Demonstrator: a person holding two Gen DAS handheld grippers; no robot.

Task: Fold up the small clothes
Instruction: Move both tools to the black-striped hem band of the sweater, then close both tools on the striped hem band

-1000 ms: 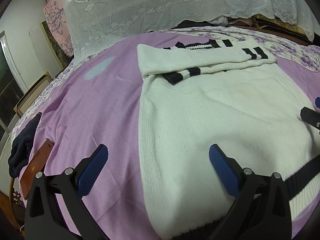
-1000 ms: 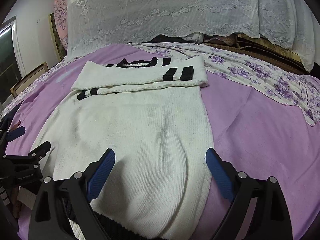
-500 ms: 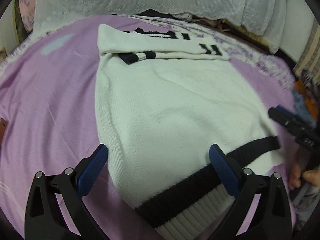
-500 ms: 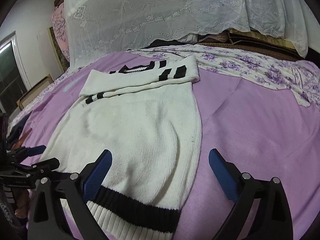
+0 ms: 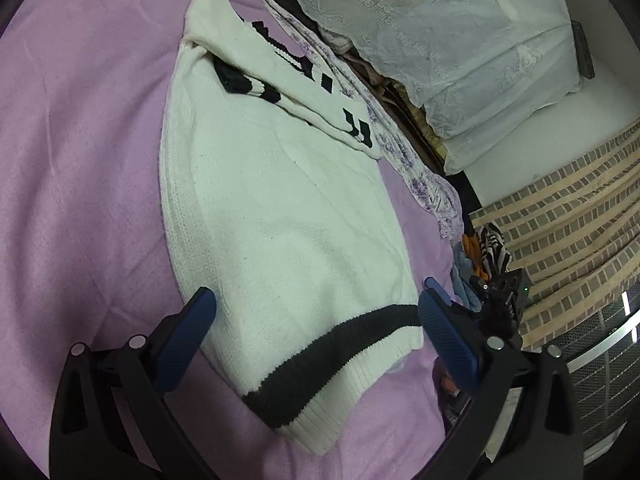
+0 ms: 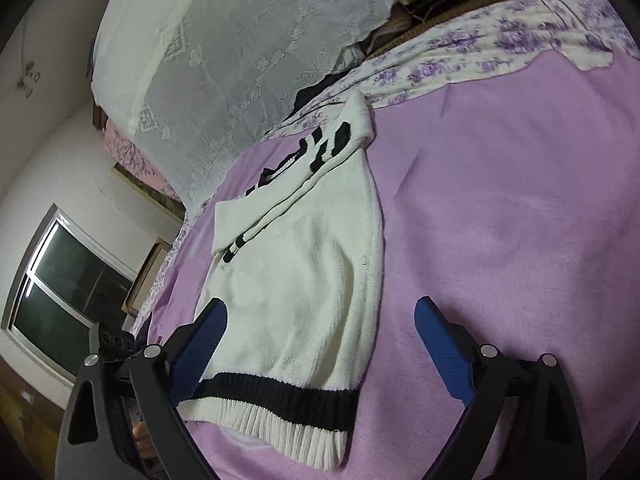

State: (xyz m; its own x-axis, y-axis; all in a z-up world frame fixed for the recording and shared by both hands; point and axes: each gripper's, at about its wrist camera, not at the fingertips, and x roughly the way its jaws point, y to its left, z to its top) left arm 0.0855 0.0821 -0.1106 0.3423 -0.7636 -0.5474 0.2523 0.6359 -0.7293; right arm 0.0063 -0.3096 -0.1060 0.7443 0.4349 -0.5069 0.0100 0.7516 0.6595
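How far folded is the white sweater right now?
Partly folded. The white sweater has its sleeves laid across the top; the body lies flat with the black-striped hem not yet folded up.

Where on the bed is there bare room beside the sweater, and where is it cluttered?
Bare purple blanket lies right of the white sweater, up to the floral sheet; more lies on its left. The bed's right edge by the clothes pile is crowded.
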